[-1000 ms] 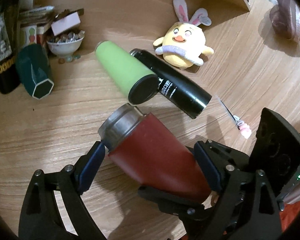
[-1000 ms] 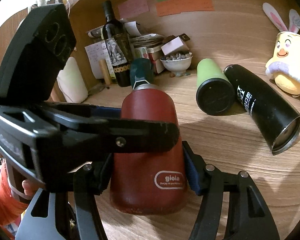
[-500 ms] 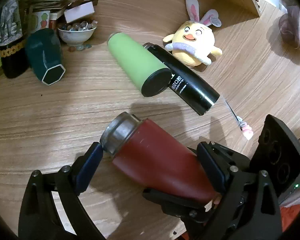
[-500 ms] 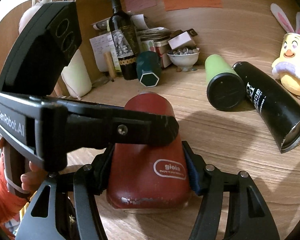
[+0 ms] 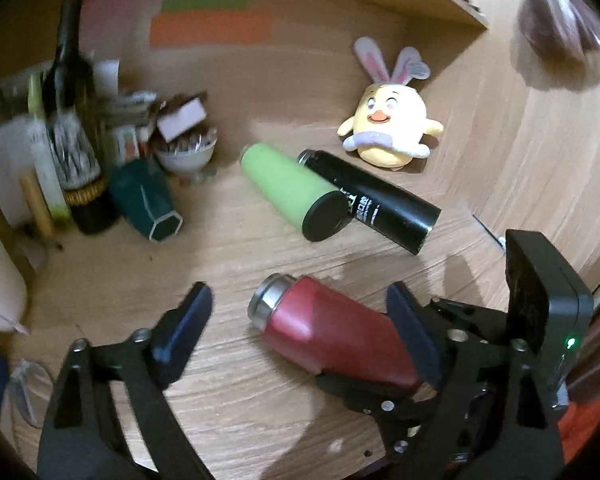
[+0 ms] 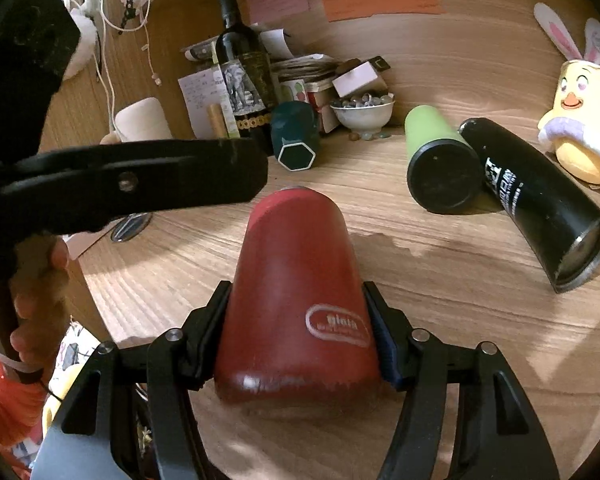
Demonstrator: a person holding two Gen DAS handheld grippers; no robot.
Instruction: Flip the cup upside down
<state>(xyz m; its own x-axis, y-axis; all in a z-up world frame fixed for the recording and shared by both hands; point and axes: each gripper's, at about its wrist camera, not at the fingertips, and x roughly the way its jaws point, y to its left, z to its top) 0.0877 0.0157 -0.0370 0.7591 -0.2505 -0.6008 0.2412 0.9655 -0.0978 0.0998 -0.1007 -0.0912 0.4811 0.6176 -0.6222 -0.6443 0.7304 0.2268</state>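
The red cup (image 5: 332, 336) with a steel rim lies on its side, rim pointing away and left in the left wrist view. My right gripper (image 6: 300, 336) is shut on the wide end of the red cup (image 6: 296, 292), one pad on each side. My left gripper (image 5: 300, 320) is open; its fingers stand wide apart and clear of the cup. It also shows in the right wrist view as a black finger (image 6: 140, 184) raised above and left of the cup.
A green cup (image 5: 292, 192) and a black tumbler (image 5: 380, 204) lie side by side behind the red cup. A plush chick (image 5: 388, 132) sits farther back. A dark green hexagonal cup (image 5: 148, 208), a wine bottle (image 5: 76, 136) and a bowl (image 5: 188, 156) crowd the back left.
My left gripper has let go of the red cup, opened wide and lifted away. The cup has tipped down lower toward the table in my right gripper.
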